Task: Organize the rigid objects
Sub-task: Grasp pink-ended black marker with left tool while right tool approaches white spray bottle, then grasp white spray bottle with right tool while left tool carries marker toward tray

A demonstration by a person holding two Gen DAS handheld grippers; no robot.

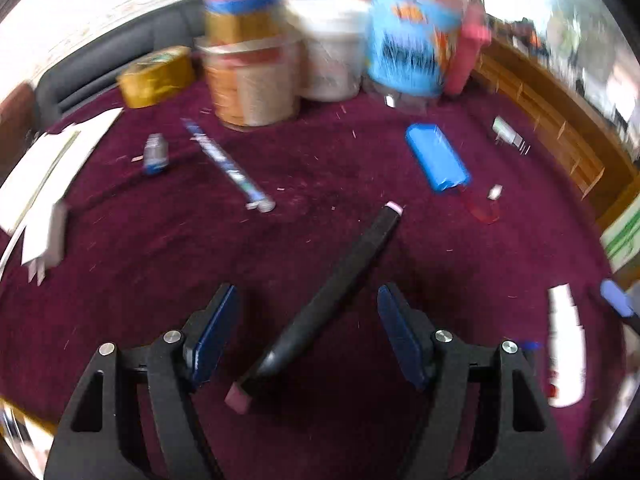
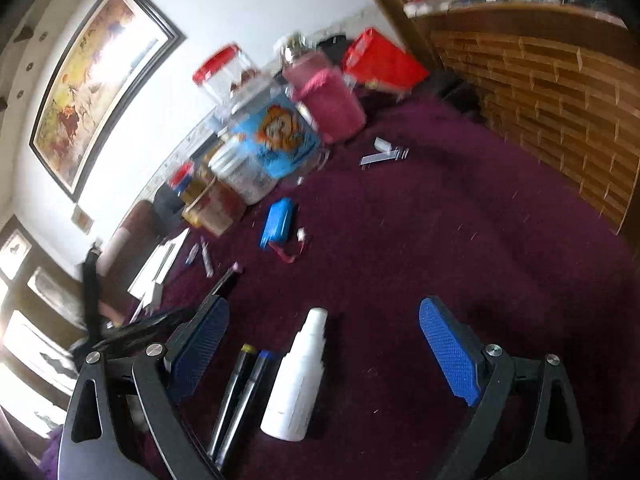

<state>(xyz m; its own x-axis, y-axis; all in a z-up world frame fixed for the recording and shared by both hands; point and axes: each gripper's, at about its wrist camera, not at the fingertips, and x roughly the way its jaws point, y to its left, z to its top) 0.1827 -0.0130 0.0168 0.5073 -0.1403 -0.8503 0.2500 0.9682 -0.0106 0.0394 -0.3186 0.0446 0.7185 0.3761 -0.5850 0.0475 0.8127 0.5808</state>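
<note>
A black marker with pink ends lies on the maroon cloth between the fingers of my left gripper, which is open and not touching it. My right gripper is open around a white bottle lying on the cloth; two dark pens lie just left of the bottle, inside the left finger. The white bottle also shows in the left wrist view. A blue battery pack with red wires lies further off, also in the right wrist view.
Jars and tubs stand in a row at the far edge, with a gold tape roll. A wrapped pen, a small blue item, white papers and a small plug lie on the cloth. A wooden wall borders the right.
</note>
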